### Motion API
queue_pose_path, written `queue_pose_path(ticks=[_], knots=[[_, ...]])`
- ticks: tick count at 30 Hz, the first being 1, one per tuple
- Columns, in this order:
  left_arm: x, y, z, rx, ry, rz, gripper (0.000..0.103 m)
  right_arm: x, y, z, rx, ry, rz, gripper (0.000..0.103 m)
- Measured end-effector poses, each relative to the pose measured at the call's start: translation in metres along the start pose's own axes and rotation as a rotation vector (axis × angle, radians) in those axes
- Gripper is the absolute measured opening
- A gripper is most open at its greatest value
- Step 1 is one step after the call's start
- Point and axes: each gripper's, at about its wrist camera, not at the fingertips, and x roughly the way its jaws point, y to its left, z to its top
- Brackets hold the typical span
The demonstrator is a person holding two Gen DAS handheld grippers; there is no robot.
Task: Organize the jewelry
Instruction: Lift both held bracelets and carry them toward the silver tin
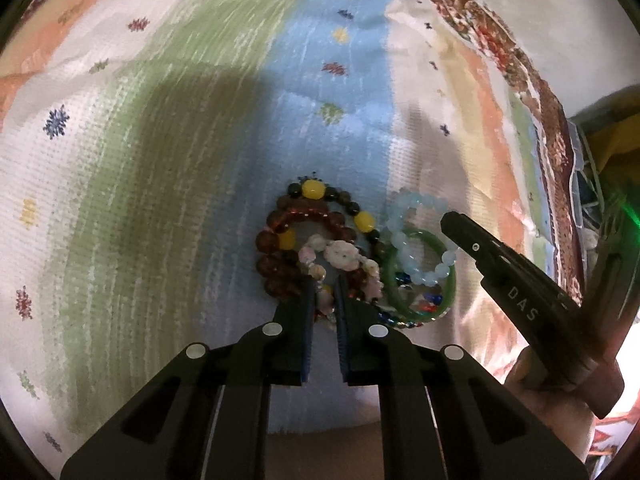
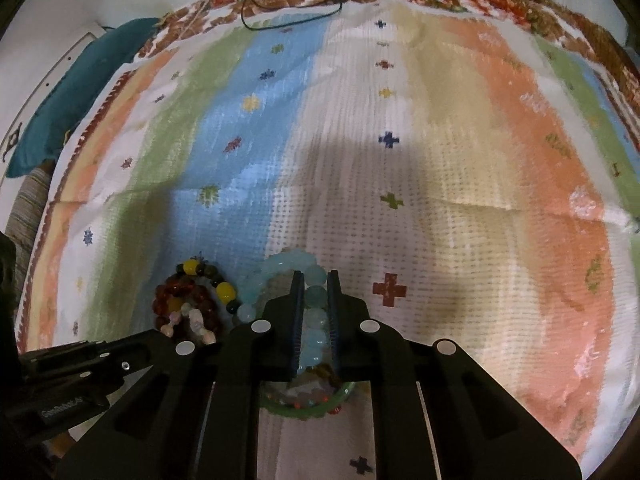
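The left gripper [image 1: 324, 292] pinches the pink shell bracelet [image 1: 340, 258]. The right gripper [image 2: 314, 280] squeezes the pale blue bead bracelet [image 2: 316, 308], just beside it.

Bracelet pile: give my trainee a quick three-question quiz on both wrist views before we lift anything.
1. True or false: the right gripper is shut on the pale blue bead bracelet.
2. What does the left gripper pinch? A) green bangle B) pink shell bracelet C) striped cloth
3. Fill in: the bangle lies ___ the pale blue bracelet.

Key: 1 true; 2 B; 3 under.
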Motion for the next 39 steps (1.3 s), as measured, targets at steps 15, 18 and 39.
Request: queue_pose_path(ticks=[15, 18, 39], knots=[[-0.034, -0.029, -0.018, 0.117, -0.085, 0.083, 0.009, -0.038, 0.009, -0.024, -0.066, -0.033, -0.071, 0.012], [-0.039, -0.034, -0.022, 0.138, -0.099, 0.099, 0.009, -0.046, 0.012, -0.027, -0.071, -0.046, -0.079, 0.012], [-0.08, -0.051, -0.054, 0.235, -0.189, 0.144, 0.009, -0.103, 0.016, -0.057, -0.085, -0.127, -0.059, 0.012]])
